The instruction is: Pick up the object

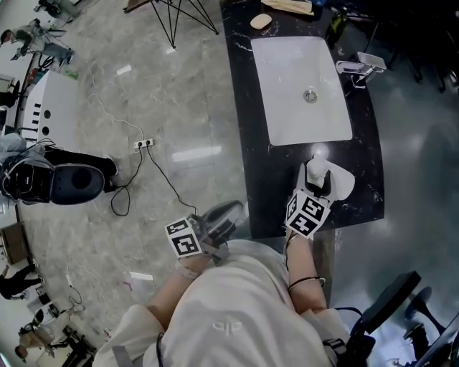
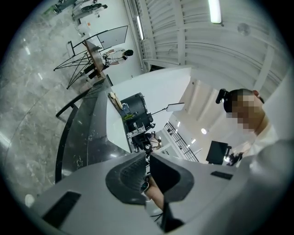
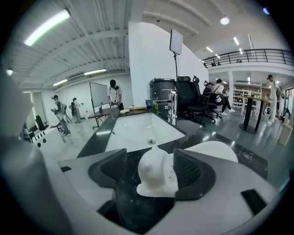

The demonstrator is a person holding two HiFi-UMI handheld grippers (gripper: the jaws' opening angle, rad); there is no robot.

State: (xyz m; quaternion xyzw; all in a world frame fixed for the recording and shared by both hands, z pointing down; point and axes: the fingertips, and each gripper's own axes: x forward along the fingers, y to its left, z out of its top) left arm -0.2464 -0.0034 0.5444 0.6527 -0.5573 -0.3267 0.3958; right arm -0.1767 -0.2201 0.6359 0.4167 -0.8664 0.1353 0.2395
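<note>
A small white bell-shaped object [image 3: 156, 174] stands on the black stone counter [image 1: 252, 179], just in front of the white sink [image 1: 287, 86]. My right gripper [image 3: 150, 158] is open around it: the object leans close against the right pad [image 3: 190, 170], and a gap shows on the left side. In the head view the right gripper [image 1: 319, 175] sits at the counter's near edge with the object [image 1: 314, 170] between its jaws. My left gripper [image 1: 231, 212] is shut and empty, held off the counter's left side over the floor; in its own view its jaws [image 2: 148, 160] point upward.
A faucet [image 1: 358, 69] stands right of the sink. A beige lump [image 1: 261, 21] and a wooden piece [image 1: 290, 6] lie at the counter's far end. On the floor are a cable with a power strip [image 1: 143, 143] and a black machine [image 1: 64, 183]. An office chair [image 1: 387, 308] is at lower right.
</note>
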